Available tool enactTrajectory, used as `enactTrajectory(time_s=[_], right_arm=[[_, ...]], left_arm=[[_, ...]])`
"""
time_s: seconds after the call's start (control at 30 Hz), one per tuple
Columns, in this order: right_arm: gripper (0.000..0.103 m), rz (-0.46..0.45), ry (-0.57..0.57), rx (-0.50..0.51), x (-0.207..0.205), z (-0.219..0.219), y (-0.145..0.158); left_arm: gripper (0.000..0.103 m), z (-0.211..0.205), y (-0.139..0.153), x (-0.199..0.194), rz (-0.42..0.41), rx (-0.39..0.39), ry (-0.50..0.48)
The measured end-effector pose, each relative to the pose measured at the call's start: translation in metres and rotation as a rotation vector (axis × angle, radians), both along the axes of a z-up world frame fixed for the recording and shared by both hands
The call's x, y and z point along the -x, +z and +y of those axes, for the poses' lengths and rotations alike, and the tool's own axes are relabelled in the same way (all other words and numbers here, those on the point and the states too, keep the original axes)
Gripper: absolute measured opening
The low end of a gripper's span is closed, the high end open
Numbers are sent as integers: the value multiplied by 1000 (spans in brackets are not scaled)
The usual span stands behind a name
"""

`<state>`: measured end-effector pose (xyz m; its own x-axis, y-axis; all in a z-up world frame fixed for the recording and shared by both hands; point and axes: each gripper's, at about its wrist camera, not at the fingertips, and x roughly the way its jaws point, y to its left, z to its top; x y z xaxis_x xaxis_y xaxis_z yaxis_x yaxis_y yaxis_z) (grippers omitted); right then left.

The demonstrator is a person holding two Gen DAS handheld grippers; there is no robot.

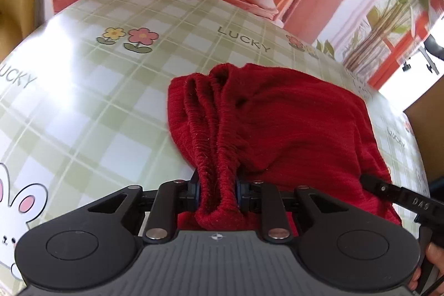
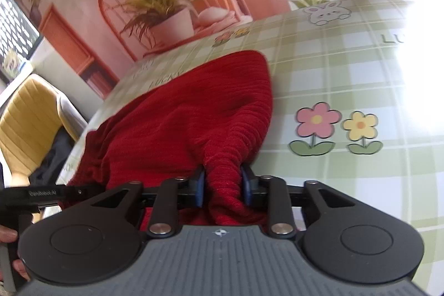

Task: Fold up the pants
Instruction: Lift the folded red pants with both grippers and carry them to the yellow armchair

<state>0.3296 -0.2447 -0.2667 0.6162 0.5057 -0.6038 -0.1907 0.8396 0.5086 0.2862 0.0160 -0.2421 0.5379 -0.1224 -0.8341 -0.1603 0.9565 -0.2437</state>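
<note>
Pants (image 1: 291, 124): dark red ribbed knit, bunched into a rumpled heap on the table (image 1: 83, 107), centre to right of the left wrist view. Gathered elastic waistband folds run from mid-frame down into my left gripper (image 1: 217, 192). That one is clamped on the waistband, blue pads pressing a thick bunch of fabric on both sides, and a flap hangs below the jaws.

Right wrist view: same red fabric fills the centre-left, rounded edge toward upper centre, ribbing clear. My right gripper (image 2: 223, 185) is clamped on a twisted bunch of it, cloth squeezed between the blue pads.

Table covering is green-and-white plaid with flowers (image 2: 337, 129), rabbits and "LUCKY" print. Other gripper's black arm shows at lower right of the left view, touching the fabric edge. Yellow chair (image 2: 27, 124) at left of the right view.
</note>
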Motion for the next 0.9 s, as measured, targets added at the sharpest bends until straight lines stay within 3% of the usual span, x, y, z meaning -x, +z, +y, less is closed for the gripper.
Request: enactTrajectory(time_s=[0.07, 0.2, 0.4, 0.67, 0.9], right_arm=[[17, -13, 3, 30, 1, 6, 5], [15, -52, -4, 21, 8, 9, 22], [15, -125, 95, 35, 13, 41, 54], [14, -224, 255, -26, 19, 117, 92], [14, -242, 342, -87, 31, 201, 121]], left_arm=[[20, 2, 6, 6, -18, -1, 5], [20, 8, 29, 24, -70, -1, 25], [20, 28, 63, 62, -126, -36, 112], [20, 84, 118, 134, -199, -70, 252], [20, 143, 159, 189, -253, -63, 338]])
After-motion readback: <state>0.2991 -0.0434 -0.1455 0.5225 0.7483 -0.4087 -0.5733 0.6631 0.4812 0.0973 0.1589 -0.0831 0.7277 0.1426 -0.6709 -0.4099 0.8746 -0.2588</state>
